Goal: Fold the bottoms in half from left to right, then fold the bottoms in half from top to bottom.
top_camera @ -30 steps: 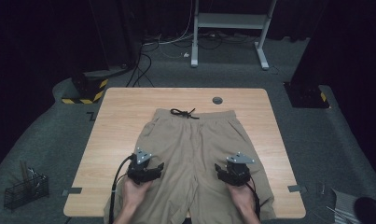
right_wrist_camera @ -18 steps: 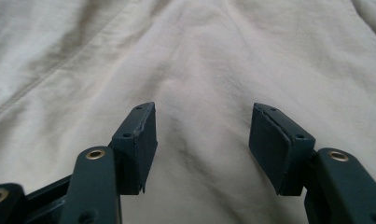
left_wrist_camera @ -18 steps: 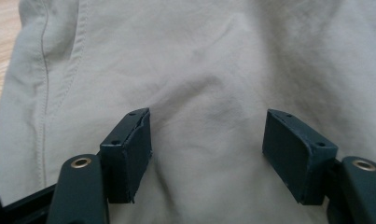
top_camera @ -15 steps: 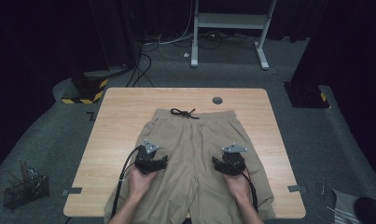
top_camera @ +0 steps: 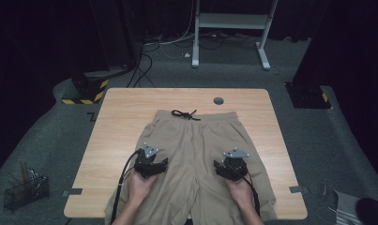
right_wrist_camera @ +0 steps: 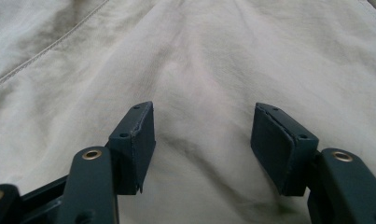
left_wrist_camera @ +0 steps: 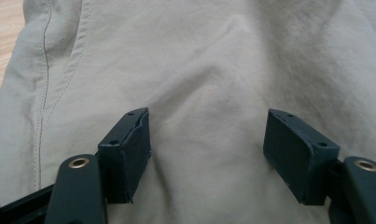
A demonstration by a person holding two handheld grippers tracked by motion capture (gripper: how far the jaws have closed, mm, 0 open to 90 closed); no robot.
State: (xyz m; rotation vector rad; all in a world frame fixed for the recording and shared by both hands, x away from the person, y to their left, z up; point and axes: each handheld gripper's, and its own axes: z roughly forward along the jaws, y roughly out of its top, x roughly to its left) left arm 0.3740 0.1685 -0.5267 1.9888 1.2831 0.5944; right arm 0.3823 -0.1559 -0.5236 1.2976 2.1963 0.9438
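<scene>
Both grippers are down on the shorts (top_camera: 196, 159), which lie flat on the table (top_camera: 121, 126) with the waistband and its black drawstring (top_camera: 185, 114) at the far end, well beyond the fingertips. The left gripper (top_camera: 151, 165) sits over the left leg of the shorts, jaws spread wide. In the left gripper view the fingers (left_wrist_camera: 129, 149) stand apart with bare tan cloth running between them, a soft ridge of fabric rising in the gap, and a side seam off beyond the left finger; nothing is pinched. The right gripper (top_camera: 230, 169) is over the right leg, and it is wide open too. In the right gripper view a shallow fold of cloth climbs up between its fingers (right_wrist_camera: 281, 144), with a stitched seam farther ahead at the upper left. The pads sit just above or lightly on the fabric; whether they touch I cannot tell. Each hand (top_camera: 140, 185) grips its tool from behind.
</scene>
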